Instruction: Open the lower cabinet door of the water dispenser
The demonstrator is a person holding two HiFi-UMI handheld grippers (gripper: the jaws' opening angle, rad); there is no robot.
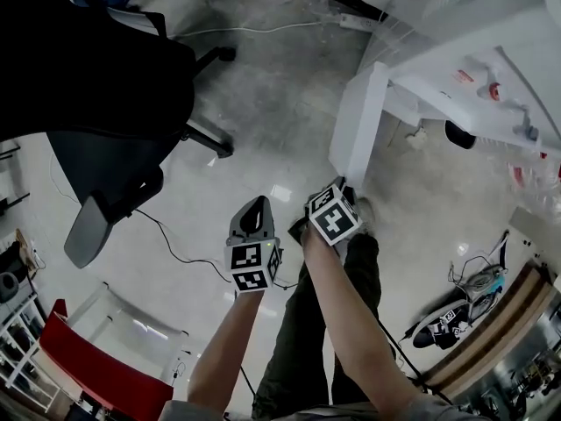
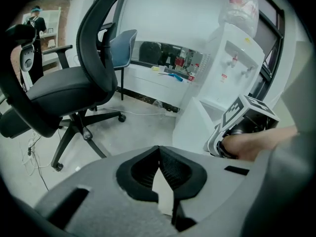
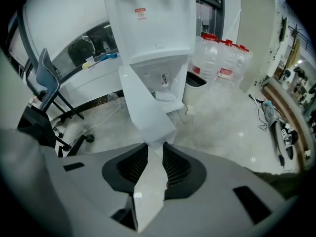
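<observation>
The white water dispenser (image 3: 153, 23) stands ahead, at the upper right in the head view (image 1: 473, 68). Its lower cabinet door (image 3: 145, 107) is swung open and sticks out toward me, seen edge-on from above as a white panel (image 1: 358, 121). My right gripper (image 3: 152, 144) is shut on the door's free edge, which runs between the ribbed pads (image 3: 173, 164). From above, the right gripper (image 1: 340, 184) sits at the door's near corner. My left gripper (image 2: 159, 149) is shut on nothing, tips touching. It hangs over the floor, left of the door (image 2: 192, 127).
A black office chair (image 1: 105, 103) fills the left side, close to the left gripper (image 1: 260, 203). Several large water bottles (image 3: 222, 58) stand right of the dispenser. A cable (image 1: 175, 253) trails on the floor, and clutter (image 1: 456, 318) lies at the right. A person's legs (image 1: 298, 358) are below.
</observation>
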